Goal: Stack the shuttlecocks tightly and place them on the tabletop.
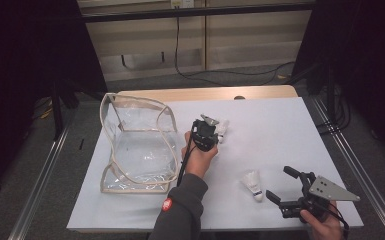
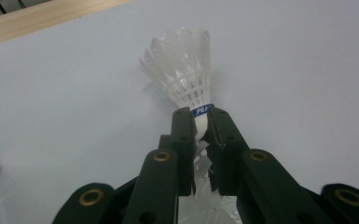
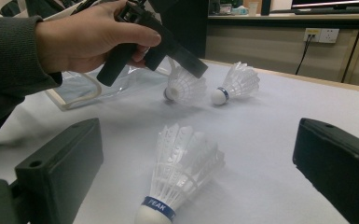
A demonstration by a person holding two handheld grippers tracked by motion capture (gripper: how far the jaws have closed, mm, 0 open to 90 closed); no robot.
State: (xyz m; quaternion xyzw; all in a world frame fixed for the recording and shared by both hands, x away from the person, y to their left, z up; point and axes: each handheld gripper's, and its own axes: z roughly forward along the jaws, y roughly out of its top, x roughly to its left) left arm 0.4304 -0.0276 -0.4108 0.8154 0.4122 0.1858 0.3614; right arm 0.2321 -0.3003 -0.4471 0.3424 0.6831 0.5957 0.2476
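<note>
Three white feather shuttlecocks lie on the white table top [image 1: 270, 125]. My left gripper [image 1: 211, 136] [image 2: 200, 116] points down at the table's middle and is shut on the feather skirt of one shuttlecock [image 2: 200, 170] [image 3: 186, 87]. A second shuttlecock [image 2: 184, 65] [image 3: 240, 81] [image 1: 223, 127] with a blue band lies just beyond, its cork toward the jaw tips. The right gripper view shows the left gripper [image 3: 193, 70] from the side, held in a hand. My right gripper [image 1: 279, 182] [image 3: 196, 168] stands open at the front right. The third shuttlecock [image 1: 252, 185] [image 3: 182, 163] lies just ahead of its jaws, untouched.
A clear plastic bag [image 1: 137, 145] with beige trim stands open on the table's left half. The wooden table edge [image 1: 205, 93] runs along the back. A dark-sleeved forearm [image 1: 180, 210] reaches in from the front edge. Cables lie on the floor behind the table.
</note>
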